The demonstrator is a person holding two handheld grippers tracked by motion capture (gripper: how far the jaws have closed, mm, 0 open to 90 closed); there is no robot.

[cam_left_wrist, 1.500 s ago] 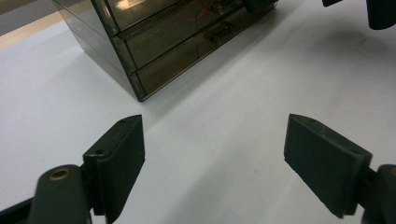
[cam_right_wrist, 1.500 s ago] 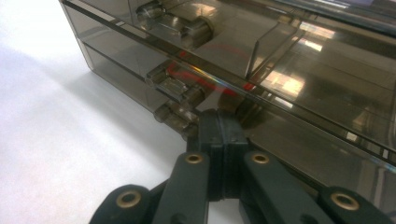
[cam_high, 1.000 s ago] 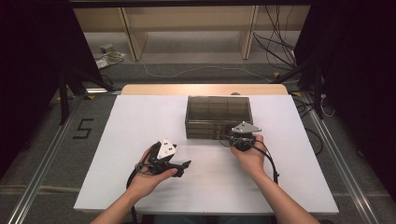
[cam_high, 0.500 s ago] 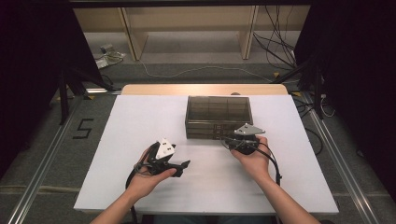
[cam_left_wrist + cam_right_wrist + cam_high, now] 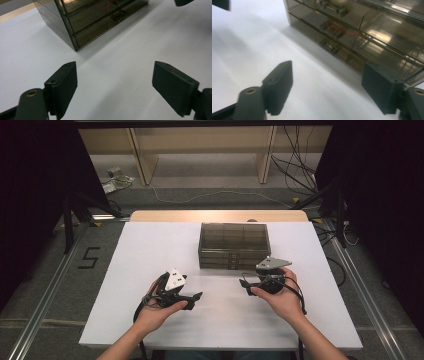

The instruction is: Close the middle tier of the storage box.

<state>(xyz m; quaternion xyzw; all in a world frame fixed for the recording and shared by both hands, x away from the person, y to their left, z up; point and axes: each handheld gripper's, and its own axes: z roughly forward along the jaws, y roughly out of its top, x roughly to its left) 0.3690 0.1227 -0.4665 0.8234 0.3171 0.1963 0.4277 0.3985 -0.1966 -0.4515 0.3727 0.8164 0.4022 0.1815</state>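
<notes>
A smoked clear drawer cabinet (image 5: 234, 245) stands at the middle back of the white table (image 5: 150, 250). In the right gripper view its drawer fronts (image 5: 362, 32) are closed, and a small handle (image 5: 330, 48) sits on the lowest one. My right gripper (image 5: 246, 285) hovers just in front of the cabinet's right half. Its jaws have just been opening and stand wide (image 5: 327, 85), with nothing between them. My left gripper (image 5: 195, 300) rests low at the front left, open (image 5: 113, 82) and empty, pointing at the cabinet's left corner (image 5: 75, 47).
A red item (image 5: 337, 27) shows through a middle drawer. Bare white tabletop lies between the grippers and the cabinet. Shelving and cables sit on the floor beyond the table's far edge (image 5: 220, 215).
The right gripper drew back from the cabinet front toward the person, rose a little, and its jaws went from shut to wide open. The left gripper stayed put.
</notes>
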